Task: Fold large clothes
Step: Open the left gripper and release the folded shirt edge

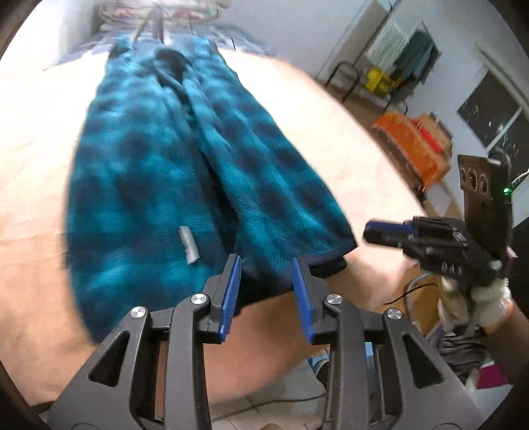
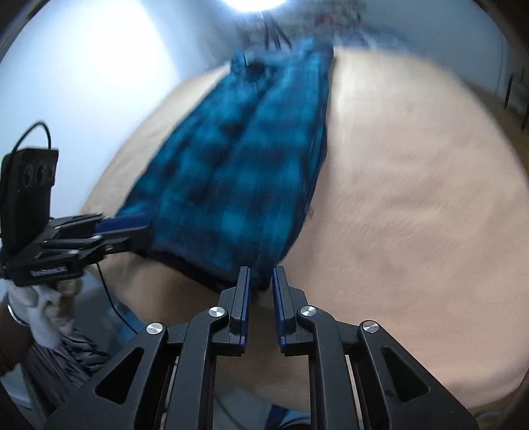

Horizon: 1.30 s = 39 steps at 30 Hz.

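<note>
A teal and dark blue checked fleece garment (image 1: 185, 165) lies lengthwise on a beige bed (image 1: 330, 139), its dark hem toward me. My left gripper (image 1: 266, 268) hovers over the middle of the hem, jaws apart, cloth under the gap and neither pad pressing on it. From the right wrist view the left gripper (image 2: 142, 228) reaches the garment's (image 2: 238, 172) near left corner. My right gripper (image 2: 262, 276) has its jaws only narrowly apart at the hem's right end. In the left wrist view the right gripper (image 1: 367, 233) stops just short of the garment's corner, with nothing clamped.
A grey tag (image 1: 188, 244) lies on the fleece. Gloved hands (image 1: 489, 301) hold both tools. Beyond the bed's right side stand a chair (image 1: 344, 79), a yellow crate (image 1: 380, 79) and orange cloth (image 1: 410, 142). Bedding is piled at the far end (image 1: 165, 13).
</note>
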Tool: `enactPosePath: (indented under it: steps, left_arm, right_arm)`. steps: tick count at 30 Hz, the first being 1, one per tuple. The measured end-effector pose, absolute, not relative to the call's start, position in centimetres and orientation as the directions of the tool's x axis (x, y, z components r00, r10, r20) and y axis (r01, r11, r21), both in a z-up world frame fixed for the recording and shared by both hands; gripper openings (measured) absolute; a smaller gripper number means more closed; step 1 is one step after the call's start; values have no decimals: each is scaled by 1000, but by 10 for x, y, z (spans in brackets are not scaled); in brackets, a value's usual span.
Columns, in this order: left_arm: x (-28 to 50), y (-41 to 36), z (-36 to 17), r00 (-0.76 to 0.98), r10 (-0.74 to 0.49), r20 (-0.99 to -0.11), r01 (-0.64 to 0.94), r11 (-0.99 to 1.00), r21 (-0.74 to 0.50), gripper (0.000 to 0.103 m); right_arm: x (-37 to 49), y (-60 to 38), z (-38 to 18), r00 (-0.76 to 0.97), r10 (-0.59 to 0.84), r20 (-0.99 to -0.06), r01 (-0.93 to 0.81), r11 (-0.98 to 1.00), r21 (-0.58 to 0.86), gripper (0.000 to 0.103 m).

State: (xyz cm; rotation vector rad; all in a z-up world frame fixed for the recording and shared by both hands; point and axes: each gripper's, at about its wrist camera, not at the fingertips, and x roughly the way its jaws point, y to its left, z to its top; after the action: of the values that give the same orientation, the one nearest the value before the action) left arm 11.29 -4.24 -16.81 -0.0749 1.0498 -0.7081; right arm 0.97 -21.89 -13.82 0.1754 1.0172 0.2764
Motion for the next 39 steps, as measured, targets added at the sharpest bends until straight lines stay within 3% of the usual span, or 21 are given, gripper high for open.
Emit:
enactPosePath:
  steps: [6, 9, 12, 14, 17, 22, 23, 25, 27, 30, 33, 35, 37, 39]
  left_arm:
    - [135, 28, -170, 430, -466, -773, 298, 882, -366, 32]
    - [151, 55, -189, 425, -441, -791, 189, 897, -399, 32]
    - [158, 70, -202, 404, -452, -795, 137, 889, -436, 50]
    - [160, 77, -210, 395, -471, -789, 114, 877, -467, 56]
    - [164, 80, -225, 368, -508, -779, 80, 852, -518, 56]
    - [169, 72, -238, 313, -562, -766, 81, 819, -568, 56]
    - [170, 70, -239, 307, -568, -763, 85, 815, -573, 56]
    - [172, 66, -242, 290, -585, -757, 87, 804, -588, 56]
    - [175, 65, -245, 280, -597, -752, 83, 795, -601, 56]
    - [183, 67, -248, 263, -625, -735, 70, 772, -632, 56]
    - [187, 69, -251, 247, -650, -719, 57, 750, -659, 56]
    - [188, 68, -253, 240, -657, -714, 55, 744, -666, 51]
    - [187, 65, -254, 231, -654, -720, 61, 749, -660, 36]
    - [186, 64, -255, 226, -657, -719, 62, 746, -663, 29]
  right_arm:
    - [33, -190, -112, 609, 384, -694, -258, 923, 285, 13]
    - [58, -166, -128, 587, 403, -702, -278, 915, 293, 13]
    - [83, -139, -153, 546, 421, -725, -281, 907, 314, 13]
    - [90, -124, -171, 493, 419, -762, -291, 905, 309, 13]
    - [85, -106, -188, 466, 378, -800, -310, 917, 253, 13]
    - [67, -124, -159, 401, 483, -779, -357, 865, 352, 13]
    - [59, -133, -149, 415, 477, -775, -364, 868, 339, 15]
    - [47, -151, -141, 447, 452, -772, -342, 884, 319, 29]
    - [38, -175, -134, 491, 416, -765, -284, 907, 311, 64]
    - [39, -218, -145, 520, 361, -774, -169, 932, 321, 66]
    - [41, -251, -166, 492, 425, -760, -71, 890, 451, 66]
    - [48, -263, -184, 468, 500, -729, -38, 835, 549, 66]
    - [50, -267, -197, 449, 563, -694, -30, 785, 618, 66]
    - [52, -262, -208, 424, 611, -668, -43, 751, 659, 66]
